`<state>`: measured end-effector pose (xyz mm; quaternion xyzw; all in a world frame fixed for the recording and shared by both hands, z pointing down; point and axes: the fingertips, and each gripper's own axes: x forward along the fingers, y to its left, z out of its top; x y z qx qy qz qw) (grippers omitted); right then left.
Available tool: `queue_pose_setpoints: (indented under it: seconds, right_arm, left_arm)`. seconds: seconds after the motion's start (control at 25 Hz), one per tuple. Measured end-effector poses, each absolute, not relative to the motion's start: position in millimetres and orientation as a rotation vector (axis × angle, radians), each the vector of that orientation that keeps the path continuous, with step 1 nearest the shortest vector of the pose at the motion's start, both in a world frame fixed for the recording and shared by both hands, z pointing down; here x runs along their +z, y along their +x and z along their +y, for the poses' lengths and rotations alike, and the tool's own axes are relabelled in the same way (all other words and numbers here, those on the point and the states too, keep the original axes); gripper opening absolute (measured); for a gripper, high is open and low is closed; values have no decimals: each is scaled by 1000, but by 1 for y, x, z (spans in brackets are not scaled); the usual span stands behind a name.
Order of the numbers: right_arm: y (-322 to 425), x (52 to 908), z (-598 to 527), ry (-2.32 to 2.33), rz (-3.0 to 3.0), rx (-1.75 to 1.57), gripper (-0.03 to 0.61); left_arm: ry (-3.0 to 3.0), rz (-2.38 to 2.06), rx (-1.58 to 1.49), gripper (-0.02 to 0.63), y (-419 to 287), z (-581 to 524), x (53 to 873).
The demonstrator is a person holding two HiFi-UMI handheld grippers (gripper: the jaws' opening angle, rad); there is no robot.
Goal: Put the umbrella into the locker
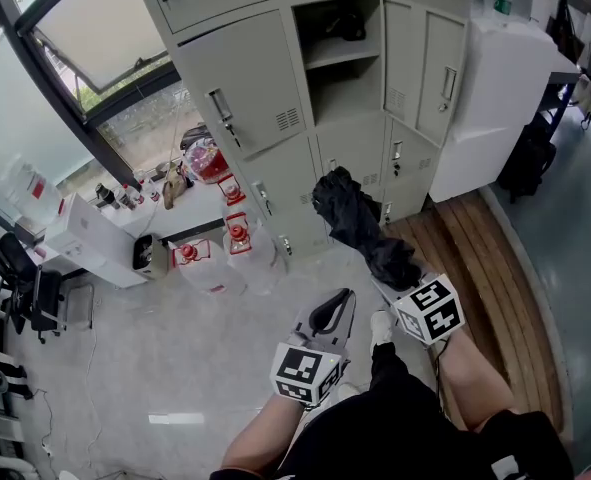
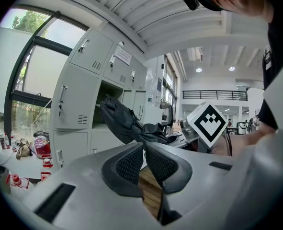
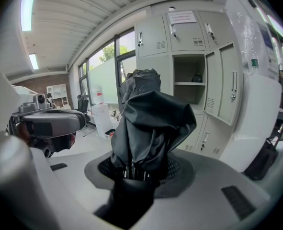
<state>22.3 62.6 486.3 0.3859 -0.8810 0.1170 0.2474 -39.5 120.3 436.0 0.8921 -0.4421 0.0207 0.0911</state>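
A black folded umbrella [image 1: 360, 223] sticks up and forward out of my right gripper [image 1: 395, 273], which is shut on its lower end. In the right gripper view the umbrella's crumpled fabric [image 3: 148, 123] fills the middle and hides the jaws' tips [image 3: 136, 169]. The grey locker bank stands ahead, with one open compartment [image 1: 343, 63] holding a shelf; it also shows in the right gripper view [image 3: 189, 80]. My left gripper [image 1: 333, 303] hangs lower and to the left of the umbrella. Its pads meet at the tips [image 2: 144, 147], with nothing between them.
A wooden platform [image 1: 475, 258] lies under the lockers' right part. A tall white cabinet [image 1: 500, 98] and a black bag [image 1: 530, 158] stand at the right. At the left are red items [image 1: 207, 160], white boxes [image 1: 95, 238] and an office chair [image 1: 25, 288] by the window.
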Motion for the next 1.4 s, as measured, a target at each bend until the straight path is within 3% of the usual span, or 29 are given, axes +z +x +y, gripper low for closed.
queue_pose_setpoints:
  seconds: [1.4]
  right_arm:
    - [75, 515, -174, 1027, -2293, 317, 218]
  left_arm:
    - [2609, -1256, 92, 29, 16, -108, 453]
